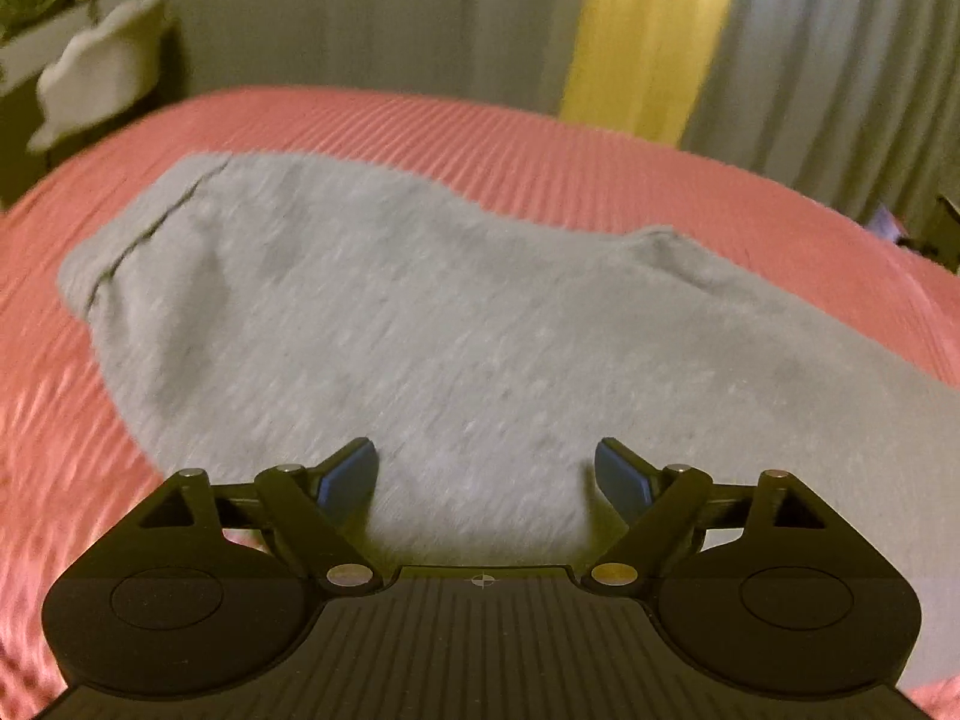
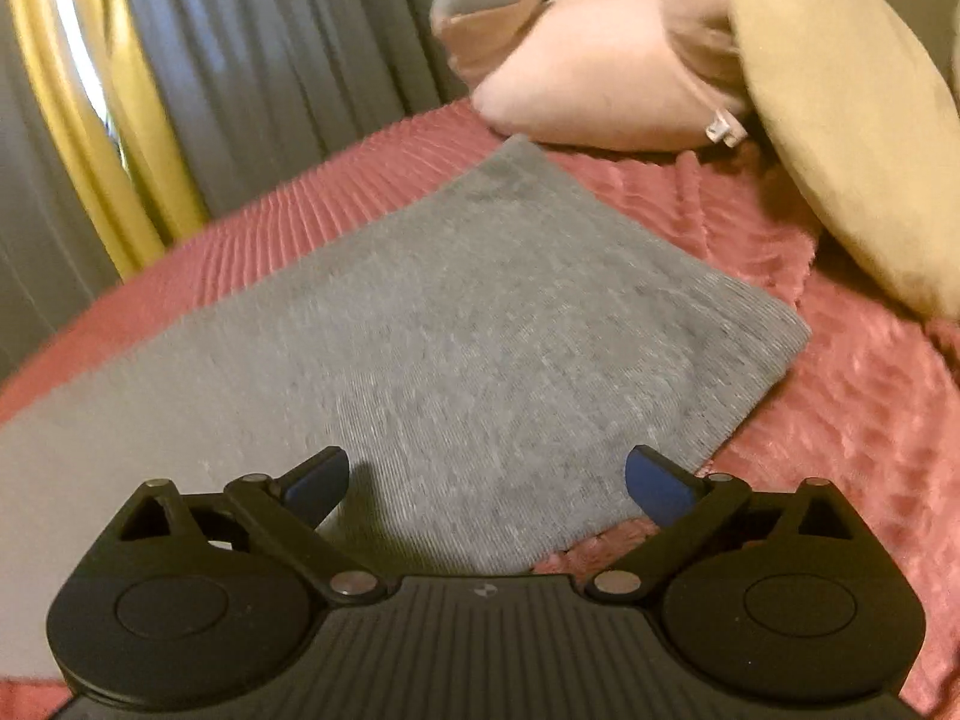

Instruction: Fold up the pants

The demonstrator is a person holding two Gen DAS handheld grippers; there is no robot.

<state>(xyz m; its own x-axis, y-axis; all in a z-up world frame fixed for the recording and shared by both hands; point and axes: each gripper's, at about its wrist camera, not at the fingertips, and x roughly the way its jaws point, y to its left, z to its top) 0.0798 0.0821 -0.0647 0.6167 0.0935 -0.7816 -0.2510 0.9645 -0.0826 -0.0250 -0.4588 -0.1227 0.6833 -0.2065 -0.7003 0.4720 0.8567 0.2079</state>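
Observation:
Grey pants (image 1: 420, 324) lie flat on a pink ribbed bedspread (image 1: 540, 144). In the left wrist view the hem or waistband end with a seam is at the far left. My left gripper (image 1: 486, 474) is open and empty, just above the near part of the pants. In the right wrist view the pants (image 2: 468, 348) show as a flat folded panel with a square corner at the right. My right gripper (image 2: 486, 480) is open and empty above the near edge of that panel.
Grey curtains (image 2: 270, 60) with a yellow strip (image 1: 648, 30) hang behind the bed. A pink pillow (image 2: 600, 72) and a round beige cushion (image 2: 852, 120) lie at the far right of the bed. Grey cloth (image 1: 102, 60) hangs on furniture at the far left.

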